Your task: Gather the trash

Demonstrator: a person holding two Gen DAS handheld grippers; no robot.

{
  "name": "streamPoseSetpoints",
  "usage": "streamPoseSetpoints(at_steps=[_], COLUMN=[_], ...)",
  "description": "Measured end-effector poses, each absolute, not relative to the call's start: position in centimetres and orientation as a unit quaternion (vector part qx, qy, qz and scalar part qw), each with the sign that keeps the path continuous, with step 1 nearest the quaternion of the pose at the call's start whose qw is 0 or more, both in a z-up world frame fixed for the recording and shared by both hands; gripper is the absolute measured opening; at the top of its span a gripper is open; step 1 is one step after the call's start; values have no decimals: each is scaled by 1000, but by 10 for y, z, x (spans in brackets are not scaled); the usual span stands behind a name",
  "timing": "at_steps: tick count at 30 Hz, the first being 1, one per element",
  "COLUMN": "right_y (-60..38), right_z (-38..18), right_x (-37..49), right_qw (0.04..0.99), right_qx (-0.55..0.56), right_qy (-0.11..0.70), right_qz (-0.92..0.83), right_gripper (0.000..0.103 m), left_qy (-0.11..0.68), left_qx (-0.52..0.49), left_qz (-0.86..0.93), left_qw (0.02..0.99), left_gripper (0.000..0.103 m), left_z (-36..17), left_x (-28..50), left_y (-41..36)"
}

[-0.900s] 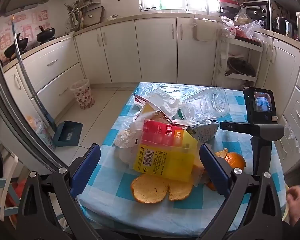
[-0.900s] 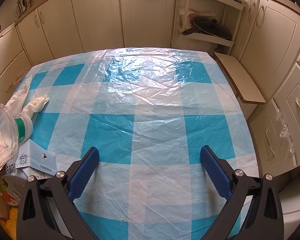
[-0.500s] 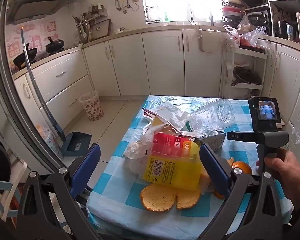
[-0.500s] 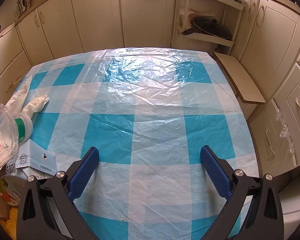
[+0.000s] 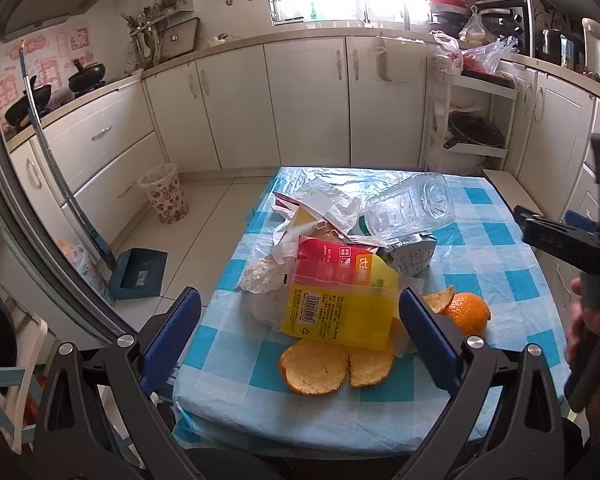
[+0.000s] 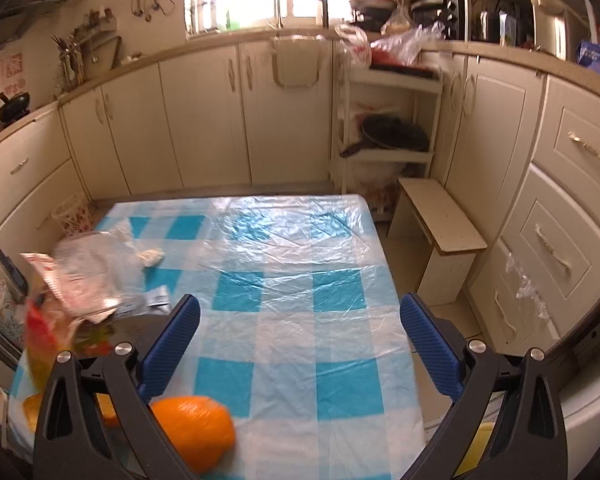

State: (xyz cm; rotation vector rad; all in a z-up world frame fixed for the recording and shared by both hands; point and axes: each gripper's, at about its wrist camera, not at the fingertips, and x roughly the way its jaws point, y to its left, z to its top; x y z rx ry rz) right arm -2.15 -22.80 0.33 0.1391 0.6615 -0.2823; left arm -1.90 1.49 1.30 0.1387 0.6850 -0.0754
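Observation:
A trash heap lies on the left of the blue-checked table [image 5: 500, 264]: a yellow and red wrapper [image 5: 340, 300], a clear plastic bottle [image 5: 408, 208] on top, crumpled white paper [image 5: 324, 208], a small carton [image 5: 414, 256] and orange peels [image 5: 332, 366] [image 5: 468, 312]. My left gripper [image 5: 298, 332] is open and empty, held above the near table edge in front of the heap. My right gripper [image 6: 298, 344] is open and empty over the table [image 6: 300, 264], with an orange peel [image 6: 196, 428] under its left side and the heap [image 6: 92, 280] to its left.
A patterned waste basket [image 5: 164, 198] stands on the floor left of the table, with a blue dustpan [image 5: 138, 274] and broom nearer. A white stool [image 6: 440, 236] and a shelf rack [image 6: 384, 120] stand right of the table. Cabinets run along the walls.
Both grippers have pulled back and up from the table. The right gripper's view tilted up from the cloth to the room. Both stayed open; the trash did not move.

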Motion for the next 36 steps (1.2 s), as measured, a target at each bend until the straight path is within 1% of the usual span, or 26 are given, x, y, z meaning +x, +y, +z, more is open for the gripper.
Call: streamPoseSetpoints(at_steps=[2,4,8,16,22,28,36], right_y=[-208,-192,-163,-125,-96,-85,-77], right_z=[29,41,42,61,61,56,66], right_x=[-61,-98,-146,-234,-268,-287,-300], right_qw=[944,950,945,945,938,932,936], right_qx=[62,70,84,81,54,69,69], right_qy=[298,285,309,298,319,334,315], right_qz=[-125,-104,-70,-105,-126,-124,-139], right_gripper=[96,96,96,96,96,96,96], left_qy=[335,339,340,342,327,319,297], left_qx=[62,55,59,57,58,49,43], left_qz=[-43,-55,-76,-101,-86,-77,-74], left_qw=[939,938,936,933,939,943,951], left_gripper=[95,95,95,95,95,95,95], left_z=[19,25,30,40,52,67,89], left_x=[-33,-49,-86,-159,-198,-220,-238], left_y=[21,27,35,53,75,97,105])
